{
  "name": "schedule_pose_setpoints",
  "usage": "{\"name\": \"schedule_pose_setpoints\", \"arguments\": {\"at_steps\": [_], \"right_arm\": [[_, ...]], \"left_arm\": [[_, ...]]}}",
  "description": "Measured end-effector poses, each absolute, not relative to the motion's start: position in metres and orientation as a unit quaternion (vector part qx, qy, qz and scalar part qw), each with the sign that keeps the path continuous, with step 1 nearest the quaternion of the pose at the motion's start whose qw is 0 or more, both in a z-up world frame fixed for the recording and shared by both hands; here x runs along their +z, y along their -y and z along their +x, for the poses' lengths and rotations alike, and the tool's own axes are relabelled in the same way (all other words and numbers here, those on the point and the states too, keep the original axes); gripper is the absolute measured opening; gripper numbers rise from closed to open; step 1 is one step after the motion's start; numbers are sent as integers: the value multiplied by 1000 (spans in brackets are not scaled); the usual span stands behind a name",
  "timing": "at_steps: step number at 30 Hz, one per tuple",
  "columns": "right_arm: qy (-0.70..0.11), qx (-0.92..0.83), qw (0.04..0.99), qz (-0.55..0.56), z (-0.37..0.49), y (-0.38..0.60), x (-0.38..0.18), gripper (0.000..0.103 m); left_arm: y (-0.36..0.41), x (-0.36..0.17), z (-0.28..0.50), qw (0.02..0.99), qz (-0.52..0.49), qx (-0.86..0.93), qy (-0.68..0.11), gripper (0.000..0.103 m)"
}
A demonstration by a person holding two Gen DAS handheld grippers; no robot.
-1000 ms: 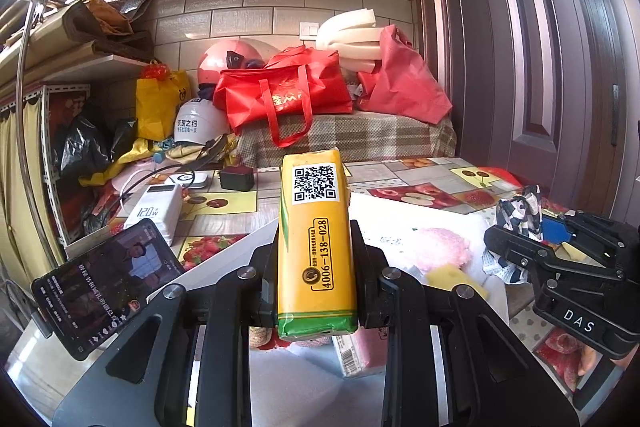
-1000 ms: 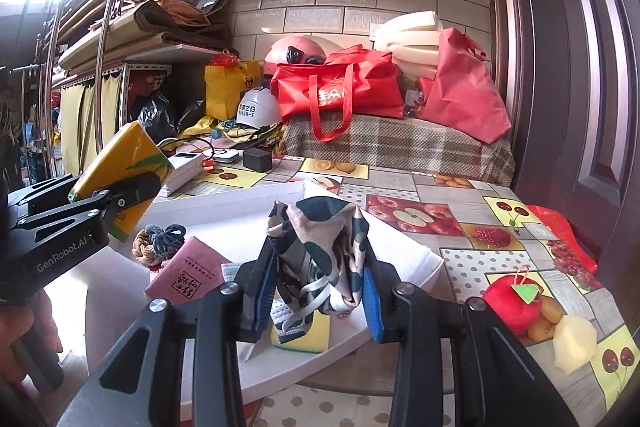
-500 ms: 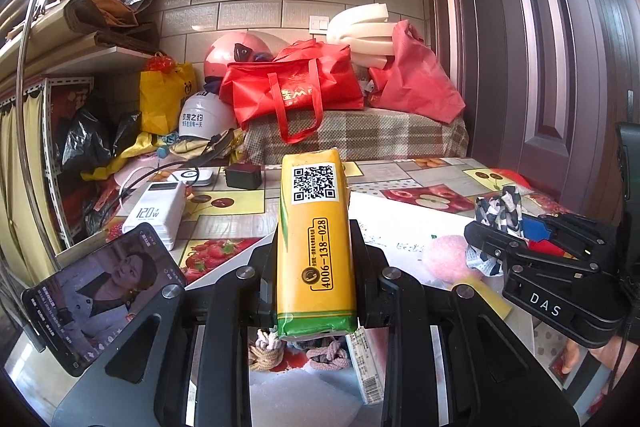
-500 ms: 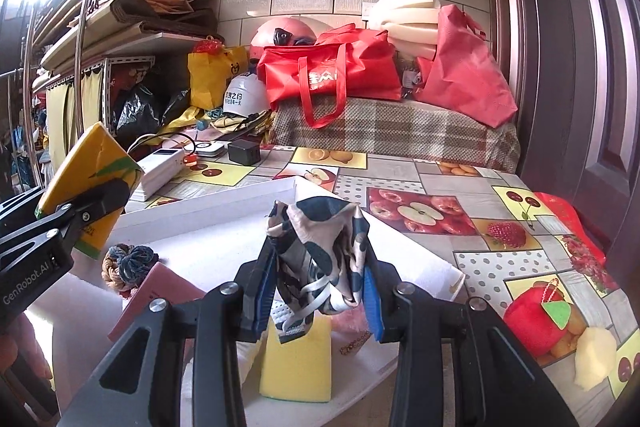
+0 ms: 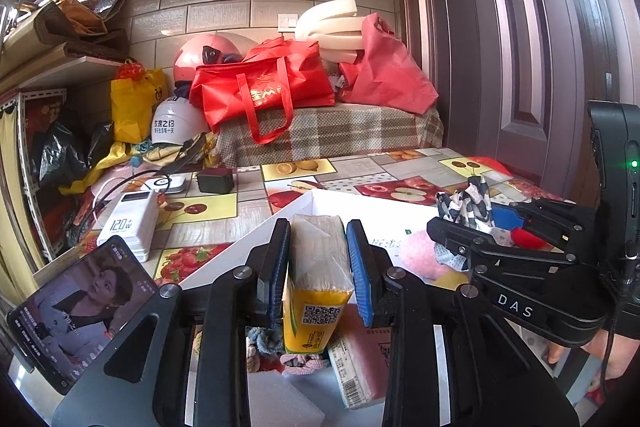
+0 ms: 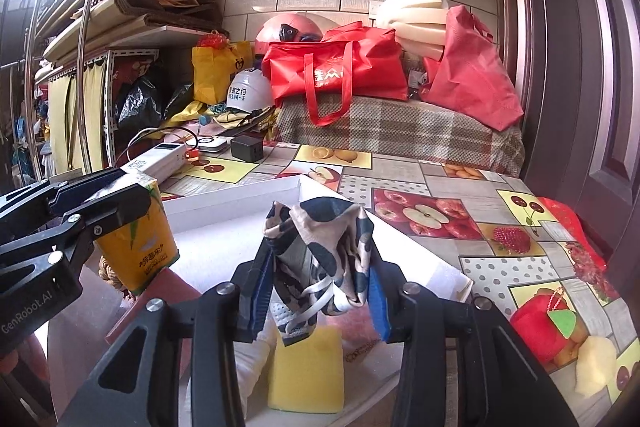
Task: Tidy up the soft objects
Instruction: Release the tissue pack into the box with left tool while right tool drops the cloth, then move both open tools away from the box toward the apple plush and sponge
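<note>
My left gripper (image 5: pixel 318 267) is shut on a yellow tissue pack (image 5: pixel 316 291), now tipped downward over the left part of the white tray (image 5: pixel 304 203); it also shows in the right wrist view (image 6: pixel 134 227). My right gripper (image 6: pixel 320 291) is shut on a dark-and-cream patterned cloth (image 6: pixel 320 251), held above the tray; the cloth also shows in the left wrist view (image 5: pixel 466 203). A yellow sponge (image 6: pixel 308 371), a pink tissue pack (image 5: pixel 360 359), knotted hair ties (image 5: pixel 264 343) and a pink puff (image 5: pixel 420 251) lie in the tray.
A phone (image 5: pixel 76 311) playing video stands at the front left. A white power bank (image 5: pixel 128 219) and a black charger (image 5: pixel 216 181) lie on the fruit-print tablecloth. Red bags (image 6: pixel 340 71) and helmets sit at the back. A red apple toy (image 6: pixel 548 323) lies right.
My left gripper has tilted the tissue pack from upright to pointing downward and lowered it toward the tray. My right gripper with the cloth has stayed nearly still.
</note>
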State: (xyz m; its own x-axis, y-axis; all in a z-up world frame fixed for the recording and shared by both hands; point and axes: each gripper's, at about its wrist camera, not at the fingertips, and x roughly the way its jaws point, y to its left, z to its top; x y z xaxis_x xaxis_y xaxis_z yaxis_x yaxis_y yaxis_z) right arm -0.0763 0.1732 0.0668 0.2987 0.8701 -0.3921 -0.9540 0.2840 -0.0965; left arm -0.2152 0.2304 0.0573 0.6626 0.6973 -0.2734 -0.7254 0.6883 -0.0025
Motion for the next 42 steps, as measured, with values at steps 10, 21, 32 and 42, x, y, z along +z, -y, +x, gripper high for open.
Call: {"name": "schedule_pose_setpoints", "arguments": {"at_steps": [10, 21, 32, 42], "right_arm": [[-133, 575, 792, -157, -76, -175, 66, 86], [-131, 566, 802, -140, -73, -170, 68, 95], [-135, 561, 806, -131, -70, -167, 68, 103], [-134, 561, 807, -128, -70, -166, 69, 103]], "left_arm": [[-228, 59, -217, 912, -56, 390, -117, 84], [-223, 61, -218, 902, -52, 413, -112, 103], [-226, 61, -219, 897, -53, 426, -109, 103], [-230, 61, -222, 894, -58, 432, -107, 103]]}}
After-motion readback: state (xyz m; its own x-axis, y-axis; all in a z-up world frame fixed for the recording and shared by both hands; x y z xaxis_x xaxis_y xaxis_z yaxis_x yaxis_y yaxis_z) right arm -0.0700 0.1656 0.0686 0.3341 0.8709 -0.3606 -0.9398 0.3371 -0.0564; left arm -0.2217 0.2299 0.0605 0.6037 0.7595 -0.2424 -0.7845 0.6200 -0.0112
